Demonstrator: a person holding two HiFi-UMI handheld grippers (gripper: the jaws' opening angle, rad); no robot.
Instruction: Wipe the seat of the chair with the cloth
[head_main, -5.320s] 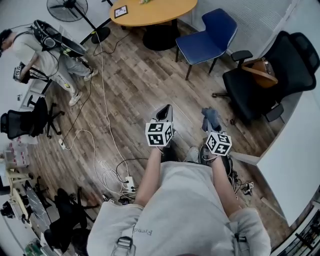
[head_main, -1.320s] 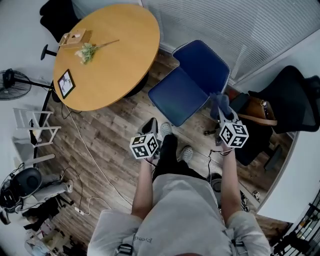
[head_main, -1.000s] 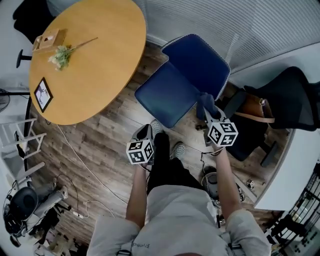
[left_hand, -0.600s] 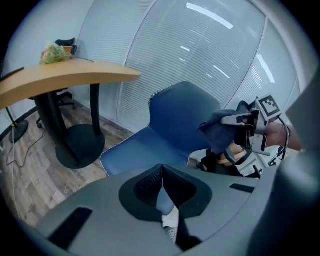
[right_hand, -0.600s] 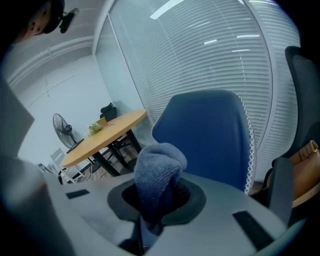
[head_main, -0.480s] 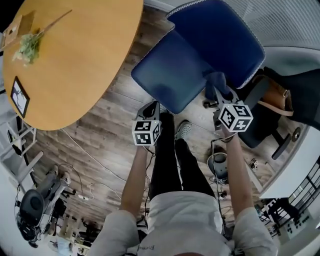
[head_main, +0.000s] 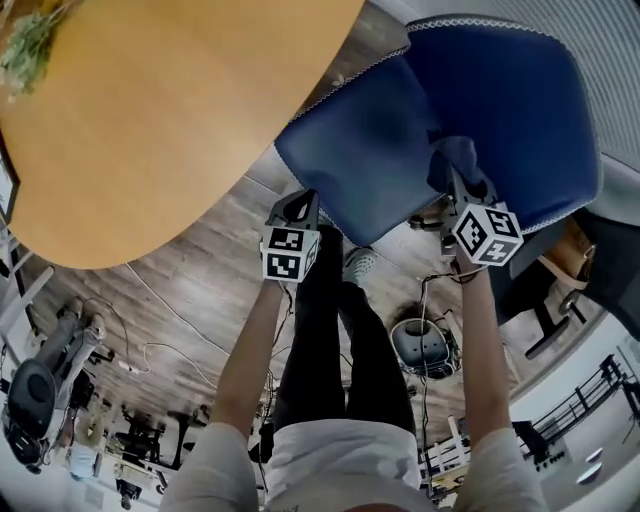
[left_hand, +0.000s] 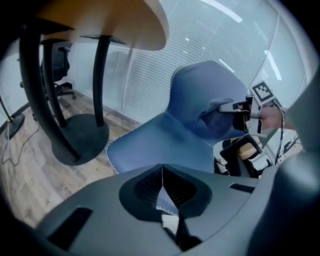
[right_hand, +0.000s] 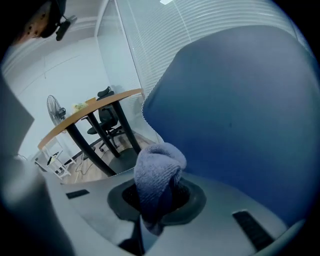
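Observation:
The blue chair stands just ahead, its seat (head_main: 365, 140) (left_hand: 160, 145) bare and its backrest (head_main: 520, 95) (right_hand: 240, 100) behind it. My right gripper (head_main: 452, 182) (right_hand: 157, 200) is shut on a bunched grey-blue cloth (head_main: 455, 162) (right_hand: 157, 172) (left_hand: 217, 110). It holds the cloth above the seat's right rear, close in front of the backrest; whether the cloth touches the chair I cannot tell. My left gripper (head_main: 303, 207) (left_hand: 162, 172) hangs over the seat's front edge, shut with nothing in it.
A round wooden table (head_main: 150, 120) (left_hand: 100, 20) overhangs the chair's left side, its dark pedestal base (left_hand: 75, 140) on the wood floor. The person's legs and a shoe (head_main: 360, 262) stand before the seat. A black office chair (head_main: 600, 290) is to the right.
The person has stepped up to the chair and leaned in. Both grippers moved forward; the right one carried the cloth from beside the chair to above the seat by the backrest.

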